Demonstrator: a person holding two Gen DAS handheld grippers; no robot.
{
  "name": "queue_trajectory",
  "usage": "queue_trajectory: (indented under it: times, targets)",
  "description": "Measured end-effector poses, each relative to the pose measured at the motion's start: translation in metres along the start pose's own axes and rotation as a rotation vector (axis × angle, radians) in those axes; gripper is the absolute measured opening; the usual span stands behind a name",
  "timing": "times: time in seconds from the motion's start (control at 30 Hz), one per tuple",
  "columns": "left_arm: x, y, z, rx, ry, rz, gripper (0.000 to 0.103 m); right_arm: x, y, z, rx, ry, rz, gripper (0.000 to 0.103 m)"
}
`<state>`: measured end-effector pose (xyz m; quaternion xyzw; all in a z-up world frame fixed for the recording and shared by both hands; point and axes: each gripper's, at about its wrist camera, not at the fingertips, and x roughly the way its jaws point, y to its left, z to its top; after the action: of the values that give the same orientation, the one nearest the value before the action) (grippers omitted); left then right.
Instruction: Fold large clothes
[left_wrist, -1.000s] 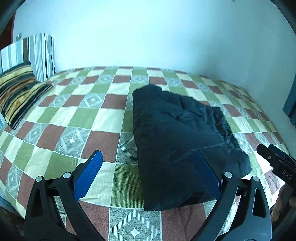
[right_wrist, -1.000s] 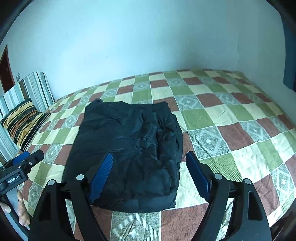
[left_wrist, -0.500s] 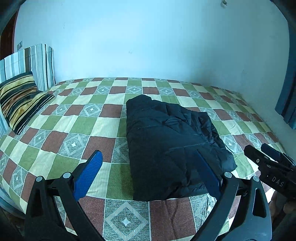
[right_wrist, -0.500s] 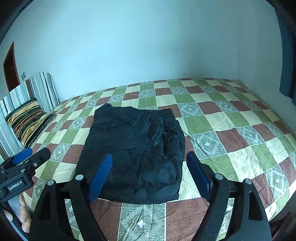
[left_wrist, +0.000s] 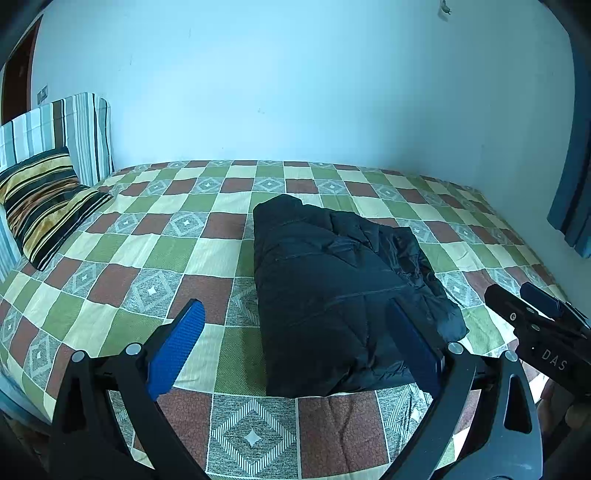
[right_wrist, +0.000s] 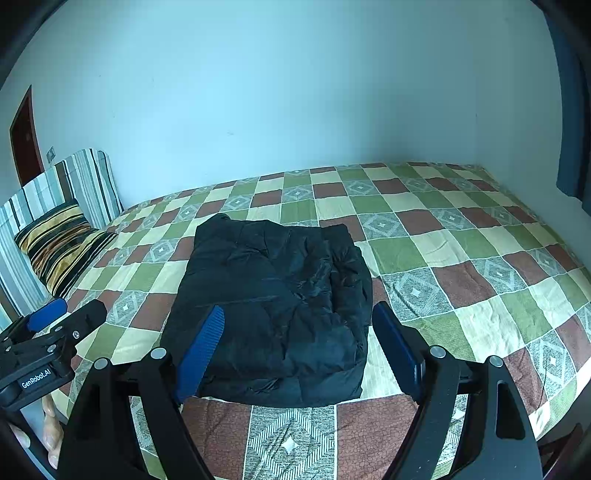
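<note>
One black puffy jacket (left_wrist: 332, 295) lies folded into a thick, roughly square bundle on the bed, near the front edge and about midway along it; its quilted surface is creased, and in the right wrist view the same jacket (right_wrist: 273, 314) shows a bulkier layer heaped toward its right side. It rests on a checked bedspread (left_wrist: 147, 258) of green, cream, brown and grey diamond-patterned squares, which covers the whole mattress to the walls. No container appears in either view; the jacket sits on bare bedspread with nothing around it.

The left gripper (left_wrist: 295, 343) hovers in front of the bundle with its blue pads spread wide and nothing between them; the right gripper (right_wrist: 299, 347) hangs the same way, jaws released and empty, clear of the cloth. Each gripper shows at the edge of the other's view, and part of a hand (right_wrist: 48, 428) seems to hold the left one's handle, though the corner is dark.

At the head of the bed a yellow-and-black striped pillow (left_wrist: 44, 206) leans against a grey-striped cushion (left_wrist: 66, 129); a pale blue wall (left_wrist: 295, 92) stands behind; a blue curtain (left_wrist: 572, 206) hangs at the far right.
</note>
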<state>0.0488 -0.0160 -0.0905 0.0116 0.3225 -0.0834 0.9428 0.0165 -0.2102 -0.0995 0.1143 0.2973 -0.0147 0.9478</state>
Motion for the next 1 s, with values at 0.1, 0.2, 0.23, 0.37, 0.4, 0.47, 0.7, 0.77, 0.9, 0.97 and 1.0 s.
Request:
queue_trajectory:
  times: [0.1, 0.2, 0.23, 0.37, 0.4, 0.47, 0.7, 0.77, 0.9, 0.97, 1.0]
  targets:
    - [-0.0003, 0.0005, -0.0002, -0.003, 0.000, -0.001, 0.098, -0.0010, 0.0004, 0.0003, 0.000, -0.004, 0.000, 0.081]
    - [-0.0010, 0.0016, -0.0004, -0.003, 0.001, 0.000, 0.098, -0.0015, 0.0007, 0.0002, 0.000, -0.004, 0.000, 0.081]
    - [-0.0012, 0.0013, -0.0005, -0.004, 0.002, 0.001, 0.098, -0.0016, 0.0010, 0.0001, -0.001, -0.004, 0.001, 0.081]
    - [-0.0011, 0.0028, -0.0016, -0.005, 0.005, 0.005, 0.098, -0.0012, 0.0023, 0.0002, -0.001, -0.003, 0.002, 0.081]
    - [-0.0013, 0.0030, -0.0019, -0.005, 0.005, 0.005, 0.098, -0.0015, 0.0028, 0.0001, -0.001, -0.002, 0.002, 0.081]
    - [-0.0009, 0.0034, -0.0020, -0.006, 0.007, 0.007, 0.098, -0.0021, 0.0042, 0.0000, -0.004, -0.002, 0.005, 0.081]
    - [-0.0005, 0.0053, -0.0023, -0.005, 0.009, 0.005, 0.098, -0.0021, 0.0054, -0.0003, -0.003, -0.002, 0.003, 0.081]
    - [-0.0005, 0.0054, -0.0024, -0.005, 0.010, 0.006, 0.098, -0.0021, 0.0056, -0.0004, -0.003, -0.001, 0.003, 0.081]
    - [-0.0004, 0.0065, -0.0030, -0.007, 0.009, 0.009, 0.098, -0.0023, 0.0075, -0.0012, -0.004, 0.002, 0.005, 0.081]
    - [-0.0008, 0.0072, -0.0034, -0.008, 0.010, 0.011, 0.098, -0.0020, 0.0071, -0.0013, -0.005, 0.002, 0.007, 0.081]
    - [-0.0008, 0.0079, -0.0041, -0.010, 0.010, 0.011, 0.098, -0.0024, 0.0077, -0.0014, -0.006, 0.001, 0.007, 0.081]
